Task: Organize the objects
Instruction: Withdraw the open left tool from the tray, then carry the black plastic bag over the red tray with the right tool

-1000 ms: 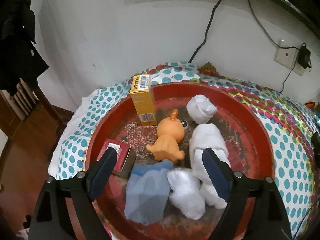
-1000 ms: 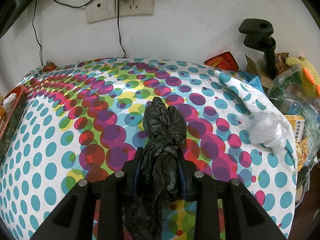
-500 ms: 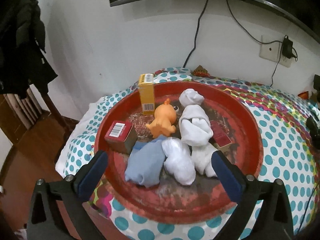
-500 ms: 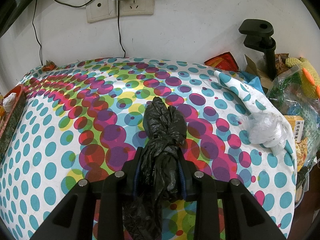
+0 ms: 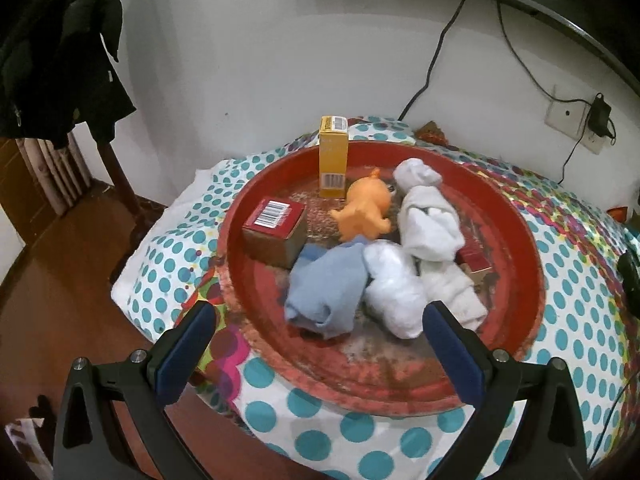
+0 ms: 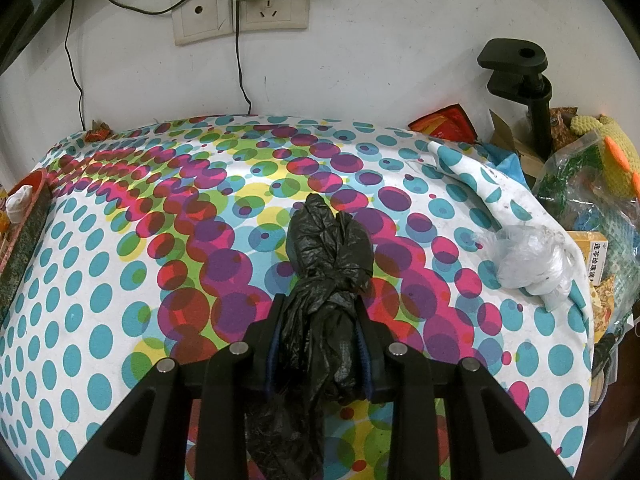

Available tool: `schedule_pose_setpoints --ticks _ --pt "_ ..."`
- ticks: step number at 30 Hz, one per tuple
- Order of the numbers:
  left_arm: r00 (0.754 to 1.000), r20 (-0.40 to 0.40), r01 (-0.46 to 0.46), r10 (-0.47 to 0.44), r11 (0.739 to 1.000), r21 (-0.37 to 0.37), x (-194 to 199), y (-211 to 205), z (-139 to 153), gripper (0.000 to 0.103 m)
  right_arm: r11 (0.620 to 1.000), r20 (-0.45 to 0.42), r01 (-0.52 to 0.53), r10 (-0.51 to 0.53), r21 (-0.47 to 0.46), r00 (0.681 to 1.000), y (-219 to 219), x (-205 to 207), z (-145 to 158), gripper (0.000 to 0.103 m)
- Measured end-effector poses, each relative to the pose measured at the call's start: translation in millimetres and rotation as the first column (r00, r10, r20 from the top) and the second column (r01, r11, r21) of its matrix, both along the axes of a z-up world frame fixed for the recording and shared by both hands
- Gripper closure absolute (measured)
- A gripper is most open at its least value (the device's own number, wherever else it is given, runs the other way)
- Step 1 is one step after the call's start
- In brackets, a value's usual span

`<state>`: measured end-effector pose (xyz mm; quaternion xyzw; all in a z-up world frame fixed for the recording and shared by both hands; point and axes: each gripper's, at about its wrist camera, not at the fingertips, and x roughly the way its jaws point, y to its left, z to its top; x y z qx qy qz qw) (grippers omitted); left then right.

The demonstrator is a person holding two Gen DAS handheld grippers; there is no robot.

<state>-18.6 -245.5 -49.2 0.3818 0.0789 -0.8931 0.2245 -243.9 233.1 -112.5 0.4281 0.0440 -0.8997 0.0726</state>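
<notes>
A round red tray (image 5: 520, 240) lies on the dotted tablecloth (image 5: 580, 280). In it are a yellow box (image 5: 333, 156) standing upright, a red box (image 5: 276, 228), an orange toy (image 5: 366, 208), a blue sock (image 5: 326, 288) and white rolled socks (image 5: 428, 220). My left gripper (image 5: 316, 320) hangs open just in front of the tray's near rim, nothing between its blue pads. In the right wrist view my right gripper (image 6: 320, 312) is shut on a knotted black plastic bag (image 6: 328, 248) that rests on the cloth.
A clear plastic bag (image 6: 532, 264) lies at the cloth's right edge beside a pile of packets and a knitted toy (image 6: 604, 152). A black clamp (image 6: 520, 76) stands at back right. Cables and sockets (image 6: 240, 12) run along the wall. A dark coat (image 5: 56, 48) hangs left.
My left gripper has drawn back out of the tray and its jaws have spread wider; the blue sock now lies free in the tray. The right gripper and black bag have not moved.
</notes>
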Motion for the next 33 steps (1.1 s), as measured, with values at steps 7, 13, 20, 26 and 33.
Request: schedule_pose_setpoints --ticks 7,13,20,26,33 --pt "1.000 -0.020 -0.018 0.018 1.000 0.012 1.9 -12.4 -0.9 0.000 1.000 -0.002 0.002 -0.002 0.000 1.000 -0.3 0.1 0.2 0.073" --pt "1.000 -0.004 -0.025 0.025 0.999 0.026 1.7 -17.8 -5.4 0.000 0.999 -0.012 0.014 -0.014 0.042 1.000 -3.7 2.0 0.9 0.074" --pt "1.000 0.017 -0.002 0.002 1.000 -0.004 -0.4 -10.5 -7.8 0.000 0.999 -0.022 0.028 -0.027 0.036 0.999 -13.8 13.5 13.0 0.074" --pt "0.999 0.026 0.020 -0.020 1.000 -0.021 -2.6 -3.4 -7.9 0.000 0.999 -0.023 -0.016 0.016 0.031 1.000 -42.7 23.2 29.2 0.074" --pt "0.999 0.027 0.027 -0.027 1.000 -0.013 -1.9 -4.6 -7.5 0.000 0.994 -0.024 -0.099 0.100 0.055 0.995 -99.2 39.3 48.2 0.074"
